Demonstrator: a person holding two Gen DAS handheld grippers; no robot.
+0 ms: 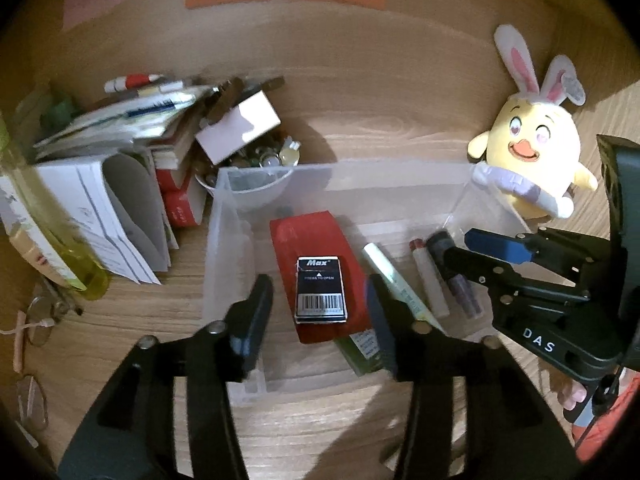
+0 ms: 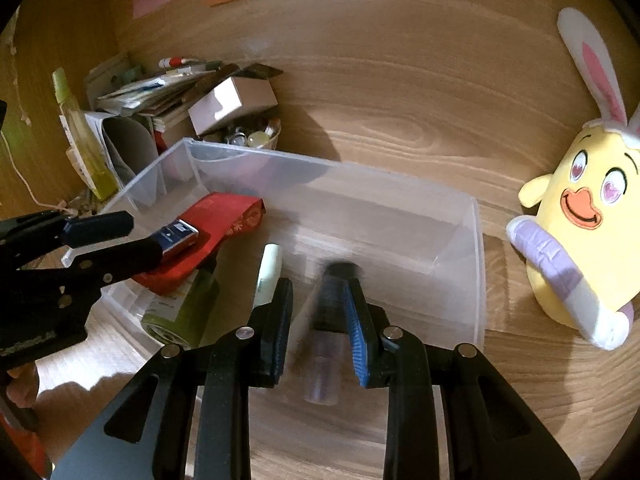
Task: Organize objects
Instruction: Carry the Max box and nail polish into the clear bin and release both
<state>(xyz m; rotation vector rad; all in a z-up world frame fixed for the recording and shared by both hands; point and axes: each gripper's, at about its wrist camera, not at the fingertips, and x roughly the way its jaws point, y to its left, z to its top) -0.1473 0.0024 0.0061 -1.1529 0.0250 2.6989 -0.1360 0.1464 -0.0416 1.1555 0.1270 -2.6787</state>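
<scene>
**A:** What's in the clear plastic bin [image 1: 224,216] right now?

**B:** In the left wrist view, a red packet [image 1: 316,240] lies near the middle with a black "Max" staple box [image 1: 320,296] flat on top of it. At about 3 o'clock from that box sit a pale green pen [image 1: 394,276], a white tube [image 1: 430,280] and a dark-capped purple tube [image 1: 456,276], side by side. A green container [image 1: 362,350] pokes out from under the red packet at about 5 o'clock.

**A:** And the tools?

**B:** The left gripper [image 1: 320,320] is spread wide over the staple box, its jaws apart on either side and gripping nothing. The right gripper [image 2: 318,320] is parted too; the purple tube [image 2: 324,356] lies blurred between the jaws, and I can't tell whether either pad touches it.

**A:** Anything outside the bin?

**B:** At 10 o'clock from the bin there's a white bowl [image 1: 256,196] of small shiny bits with a little cardboard box [image 1: 240,128] resting on it, next to stacked papers and books [image 1: 120,152]. A yellow plush chick with rabbit ears [image 1: 532,140] sits at 2 o'clock, just beside the bin's far right corner. It all stands on a wooden desk [image 1: 400,128].
</scene>
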